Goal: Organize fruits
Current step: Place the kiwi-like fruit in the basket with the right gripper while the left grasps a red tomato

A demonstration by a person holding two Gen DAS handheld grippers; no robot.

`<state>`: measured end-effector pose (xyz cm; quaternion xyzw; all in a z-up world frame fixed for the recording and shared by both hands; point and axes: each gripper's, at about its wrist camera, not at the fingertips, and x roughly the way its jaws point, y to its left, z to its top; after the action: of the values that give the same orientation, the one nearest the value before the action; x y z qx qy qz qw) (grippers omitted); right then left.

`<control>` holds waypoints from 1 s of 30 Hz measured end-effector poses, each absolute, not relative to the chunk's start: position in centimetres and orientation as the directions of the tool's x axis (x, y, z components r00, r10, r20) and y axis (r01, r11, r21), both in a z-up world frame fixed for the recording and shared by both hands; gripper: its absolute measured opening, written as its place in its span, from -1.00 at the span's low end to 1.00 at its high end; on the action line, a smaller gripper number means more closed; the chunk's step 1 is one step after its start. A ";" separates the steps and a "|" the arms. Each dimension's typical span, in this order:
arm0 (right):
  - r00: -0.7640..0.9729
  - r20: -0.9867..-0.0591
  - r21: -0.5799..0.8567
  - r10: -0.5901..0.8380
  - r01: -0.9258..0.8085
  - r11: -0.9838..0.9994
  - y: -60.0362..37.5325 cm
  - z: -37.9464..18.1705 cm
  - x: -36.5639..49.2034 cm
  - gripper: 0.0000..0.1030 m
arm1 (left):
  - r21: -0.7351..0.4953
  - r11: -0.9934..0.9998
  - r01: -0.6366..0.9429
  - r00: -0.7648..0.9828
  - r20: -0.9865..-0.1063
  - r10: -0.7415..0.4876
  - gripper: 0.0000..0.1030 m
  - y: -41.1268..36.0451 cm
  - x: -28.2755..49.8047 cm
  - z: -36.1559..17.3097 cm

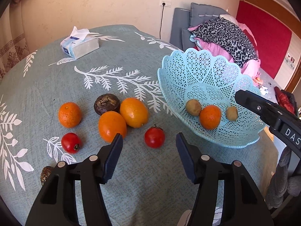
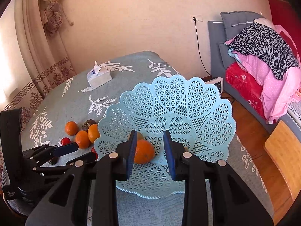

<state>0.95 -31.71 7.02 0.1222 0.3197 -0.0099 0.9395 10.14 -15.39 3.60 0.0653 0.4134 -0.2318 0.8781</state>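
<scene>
A light blue lattice basket [image 1: 197,75] [image 2: 188,101] stands at the table's right, holding an orange [image 1: 210,117] [image 2: 144,151] and two small brown fruits [image 1: 193,107]. On the cloth lie three oranges [image 1: 112,126], two red tomatoes [image 1: 154,137] and a dark brown fruit [image 1: 106,104]. My left gripper [image 1: 149,148] is open and empty, just in front of a tomato and an orange. My right gripper [image 2: 150,150] is open and empty above the basket, with the basket's orange past its left finger.
A tissue pack [image 1: 80,46] [image 2: 99,78] lies at the table's far side. A sofa with piled bedding [image 2: 263,60] stands to the right. A wooden chair edge [image 2: 284,150] is at the near right. A small brown object [image 1: 46,174] lies at the near left.
</scene>
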 end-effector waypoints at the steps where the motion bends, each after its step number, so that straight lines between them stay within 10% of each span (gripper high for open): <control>1: 0.796 -0.602 0.225 0.060 0.097 0.969 -31.8 7.0 0.9 -0.42 | -0.078 0.884 0.462 0.547 -0.760 -0.352 0.08 -15.5 10.2 3.5; 30: 0.808 -0.585 0.255 0.072 0.099 0.962 -32.6 7.2 0.4 -0.42 | -0.158 0.887 0.433 0.507 -0.771 -0.385 -0.49 -15.7 11.0 3.1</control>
<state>0.43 -32.61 7.18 0.1378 0.3096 -0.0070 0.9408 10.96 -15.66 3.05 0.0278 0.4368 -0.2357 0.8677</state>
